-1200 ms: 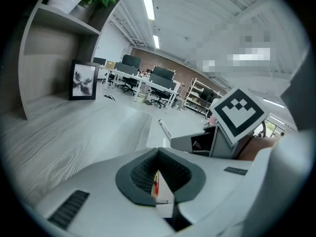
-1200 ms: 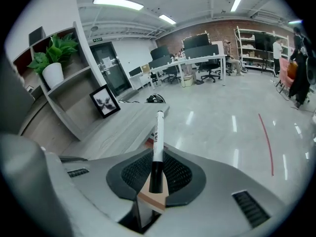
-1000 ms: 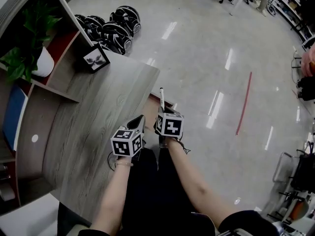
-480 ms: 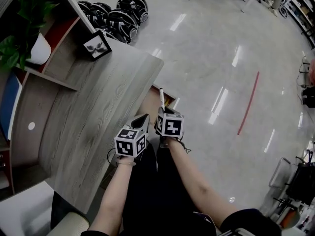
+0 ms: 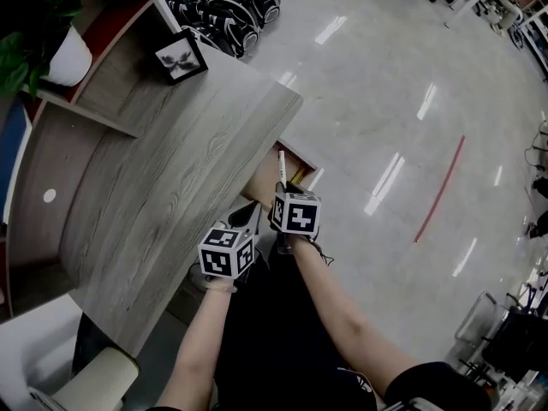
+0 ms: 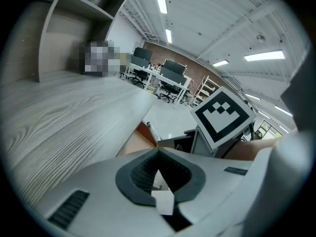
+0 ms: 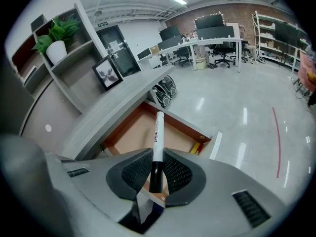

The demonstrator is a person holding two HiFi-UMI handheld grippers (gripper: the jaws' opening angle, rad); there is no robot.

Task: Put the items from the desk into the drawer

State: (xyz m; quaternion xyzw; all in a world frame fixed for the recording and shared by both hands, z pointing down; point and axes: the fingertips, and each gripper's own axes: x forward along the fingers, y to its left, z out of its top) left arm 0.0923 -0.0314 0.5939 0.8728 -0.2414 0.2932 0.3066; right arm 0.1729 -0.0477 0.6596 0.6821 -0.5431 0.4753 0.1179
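Observation:
My right gripper (image 7: pixel 157 153) is shut on a white marker with a black cap (image 7: pixel 157 132), which sticks out forward between the pads. In the head view the marker (image 5: pixel 281 168) points up the picture from the right gripper (image 5: pixel 284 197), over the open wooden drawer (image 5: pixel 300 154) under the desk's right edge. The drawer's brown inside (image 7: pixel 133 132) lies just beyond the marker's tip. My left gripper (image 5: pixel 247 221) hangs beside the right one, near the desk's edge. Its jaws (image 6: pixel 158 152) meet at the tips with nothing between them.
The grey wood-grain desk (image 5: pixel 163 178) fills the left. A framed picture (image 5: pixel 178 56) and a potted plant (image 5: pixel 64 58) stand on the shelving at its back. Yellow and red things (image 7: pixel 196 147) lie in the drawer's right corner. Black helmets (image 5: pixel 231 2) sit on the glossy floor.
Both grippers have sunk lower and closer to the open drawer. The marker stays gripped in the right one.

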